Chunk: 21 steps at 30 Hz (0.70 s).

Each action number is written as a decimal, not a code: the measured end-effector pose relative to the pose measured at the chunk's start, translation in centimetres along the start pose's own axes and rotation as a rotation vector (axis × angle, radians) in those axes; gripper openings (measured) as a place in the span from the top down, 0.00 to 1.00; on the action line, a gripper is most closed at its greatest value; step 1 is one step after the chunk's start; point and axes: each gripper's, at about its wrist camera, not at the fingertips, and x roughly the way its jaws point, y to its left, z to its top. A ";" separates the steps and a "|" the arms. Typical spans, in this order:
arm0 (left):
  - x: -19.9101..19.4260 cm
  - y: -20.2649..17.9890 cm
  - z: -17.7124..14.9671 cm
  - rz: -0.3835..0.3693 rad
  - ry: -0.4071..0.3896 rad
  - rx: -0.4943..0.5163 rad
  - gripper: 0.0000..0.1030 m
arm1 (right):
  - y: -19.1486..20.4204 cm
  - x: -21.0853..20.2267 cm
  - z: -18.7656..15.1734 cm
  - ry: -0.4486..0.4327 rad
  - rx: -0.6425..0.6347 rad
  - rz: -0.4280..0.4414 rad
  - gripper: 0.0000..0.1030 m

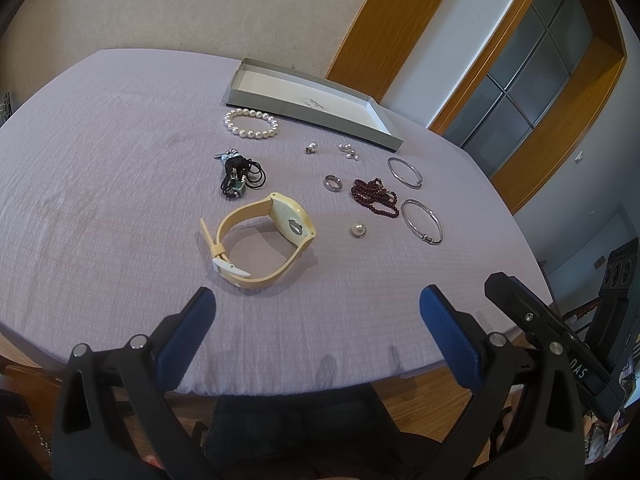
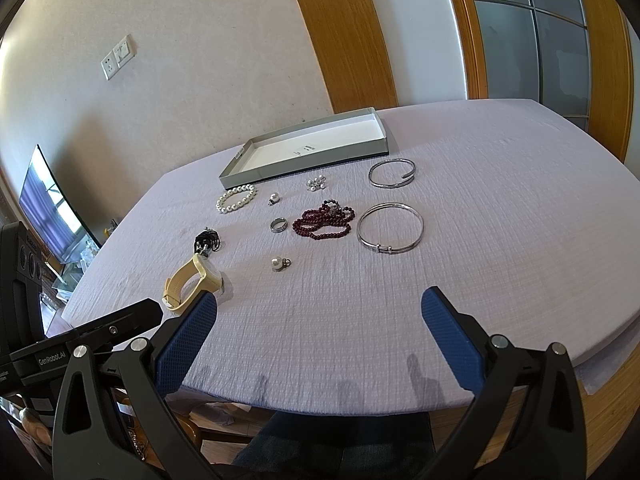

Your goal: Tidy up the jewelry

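Observation:
Jewelry lies spread on a lilac tablecloth: a cream watch (image 1: 264,236) (image 2: 192,282), a pearl bracelet (image 1: 251,123) (image 2: 236,198), a black cord necklace (image 1: 240,174) (image 2: 207,241), a silver ring (image 1: 333,182) (image 2: 278,225), dark red beads (image 1: 374,197) (image 2: 324,219), two silver bangles (image 1: 405,172) (image 1: 422,221) (image 2: 390,228), a pearl pendant (image 1: 358,230) (image 2: 279,263). A shallow grey box (image 1: 320,124) (image 2: 304,162) sits behind them, with nothing in it but a small label. My left gripper (image 1: 316,316) and right gripper (image 2: 320,316) hover open near the table's front edge, holding nothing.
Small pearl earrings (image 1: 349,151) (image 2: 317,184) and a charm (image 1: 311,147) (image 2: 273,198) lie by the box. A wooden door frame with glass panes (image 2: 532,32) stands behind the table. A television (image 2: 52,204) is at far left. The person's dark-trousered legs (image 1: 296,432) are under the table edge.

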 end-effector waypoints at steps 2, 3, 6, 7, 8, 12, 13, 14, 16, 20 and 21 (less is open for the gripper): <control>0.0 0.0 0.0 0.001 0.000 0.000 0.02 | 0.0 0.0 0.0 -0.001 0.000 0.000 0.01; 0.0 0.0 0.0 0.000 0.000 0.001 0.02 | 0.0 0.0 0.0 0.000 0.000 0.000 0.01; 0.0 0.0 0.0 0.001 0.000 0.000 0.02 | 0.0 0.0 0.0 0.000 0.000 0.000 0.01; 0.0 0.0 0.0 0.001 0.000 0.000 0.02 | 0.0 0.0 0.0 0.000 0.000 0.000 0.01; 0.0 0.0 0.0 0.001 0.000 0.000 0.02 | 0.0 0.0 0.0 0.000 -0.001 0.000 0.01; 0.0 0.0 0.0 0.000 0.001 0.000 0.02 | 0.0 0.0 0.0 0.000 0.000 0.000 0.01; 0.0 0.0 0.0 0.000 0.001 0.000 0.02 | 0.0 0.0 0.0 0.000 0.000 0.000 0.01; 0.0 0.0 0.0 0.000 0.001 0.000 0.02 | 0.0 0.1 0.0 0.000 0.000 0.000 0.01; 0.0 0.0 0.0 0.000 0.001 0.000 0.02 | 0.0 0.1 0.1 0.000 -0.001 0.000 0.01; 0.0 0.0 0.0 0.001 0.002 0.000 0.02 | 0.1 0.2 0.2 0.001 -0.001 0.000 0.01; 0.0 0.0 0.0 0.001 0.002 0.000 0.02 | 0.0 0.2 0.3 0.002 0.000 0.000 0.01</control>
